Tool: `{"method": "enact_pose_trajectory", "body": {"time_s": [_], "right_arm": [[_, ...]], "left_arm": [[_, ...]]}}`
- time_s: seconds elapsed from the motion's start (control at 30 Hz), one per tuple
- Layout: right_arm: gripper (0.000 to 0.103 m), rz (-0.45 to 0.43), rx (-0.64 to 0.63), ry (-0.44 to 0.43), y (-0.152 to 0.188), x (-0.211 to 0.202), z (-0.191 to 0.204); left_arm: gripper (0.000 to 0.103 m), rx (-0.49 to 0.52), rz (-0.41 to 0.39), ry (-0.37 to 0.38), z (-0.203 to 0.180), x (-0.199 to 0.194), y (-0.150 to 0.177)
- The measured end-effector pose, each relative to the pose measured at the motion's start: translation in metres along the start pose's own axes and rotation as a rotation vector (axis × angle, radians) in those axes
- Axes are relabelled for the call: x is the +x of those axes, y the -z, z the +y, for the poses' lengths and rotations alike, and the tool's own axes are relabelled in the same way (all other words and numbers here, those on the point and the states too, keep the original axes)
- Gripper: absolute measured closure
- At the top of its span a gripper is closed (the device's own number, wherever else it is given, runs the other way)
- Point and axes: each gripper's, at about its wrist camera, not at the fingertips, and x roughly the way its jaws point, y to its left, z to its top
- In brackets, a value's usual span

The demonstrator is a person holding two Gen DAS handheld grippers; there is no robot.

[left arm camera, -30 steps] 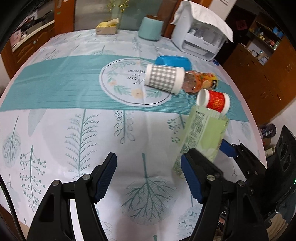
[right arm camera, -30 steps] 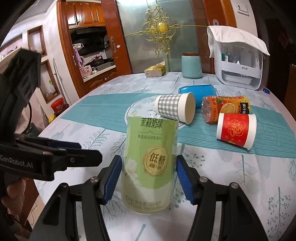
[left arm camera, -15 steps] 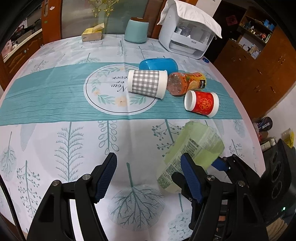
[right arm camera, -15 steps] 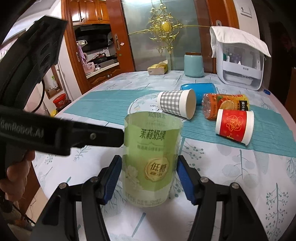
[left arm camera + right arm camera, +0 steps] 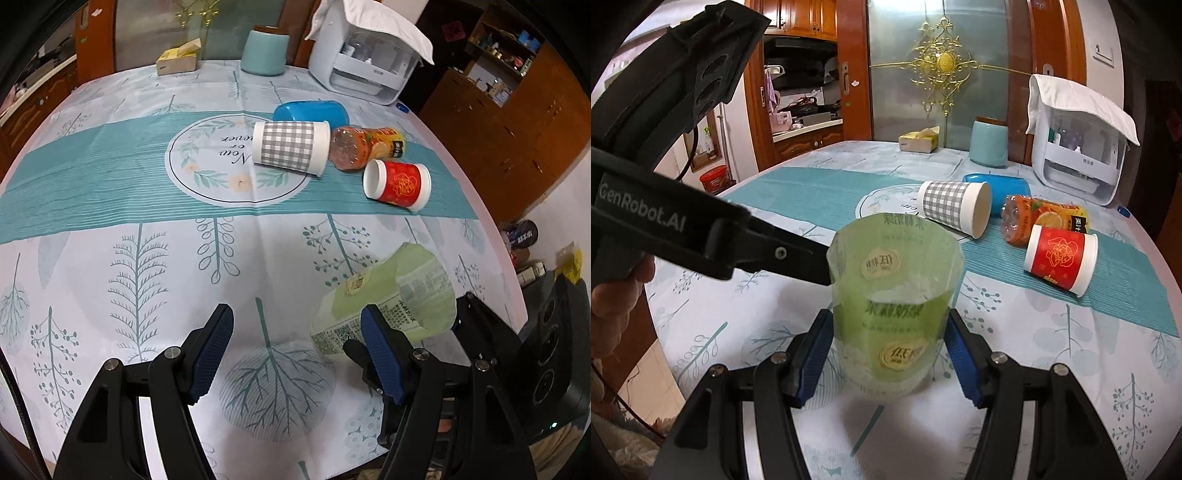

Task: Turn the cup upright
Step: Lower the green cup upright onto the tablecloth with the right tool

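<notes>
A translucent green plastic cup (image 5: 892, 325) with Chinese print is clamped between the blue pads of my right gripper (image 5: 886, 354). It is held above the tablecloth, tilted, with its open mouth turned up and away. In the left wrist view the same cup (image 5: 384, 310) lies slanted at lower right, behind the right-hand finger. My left gripper (image 5: 299, 350) is open and empty, low over the tablecloth beside the cup.
A grey checked paper cup (image 5: 291, 147), a red paper cup (image 5: 399, 182), an orange juice bottle (image 5: 365, 146) and a blue container (image 5: 314, 110) lie on the teal runner. A teal canister (image 5: 264, 51), a tissue box (image 5: 177, 59) and a white appliance (image 5: 365, 59) stand at the back.
The green cup stood mouth-down on the table between the right gripper's pads. It has been lifted and rotated, so its open mouth now faces up. The left gripper stayed open.
</notes>
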Motion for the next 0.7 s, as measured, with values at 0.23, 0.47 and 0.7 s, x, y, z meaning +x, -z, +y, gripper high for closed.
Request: {"method": "enact_pose_trajectory", "body": {"time_s": [0.23, 0.47, 0.7], "right_arm": [[0.041, -0.014, -0.012, 0.003, 0.003, -0.002, 0.002], [0.041, -0.013, -0.025, -0.001, 0.005, -0.006, 0.005], [0.036, 0.001, -0.009, -0.015, 0.005, -0.007, 0.004]], "left_arm": [[0.033, 0.022, 0.013, 0.006, 0.000, 0.002, 0.007], [0.033, 0.035, 0.013, 0.010, 0.002, 0.002, 0.011], [0.032, 0.056, 0.012, 0.007, 0.000, 0.001, 0.014]]}}
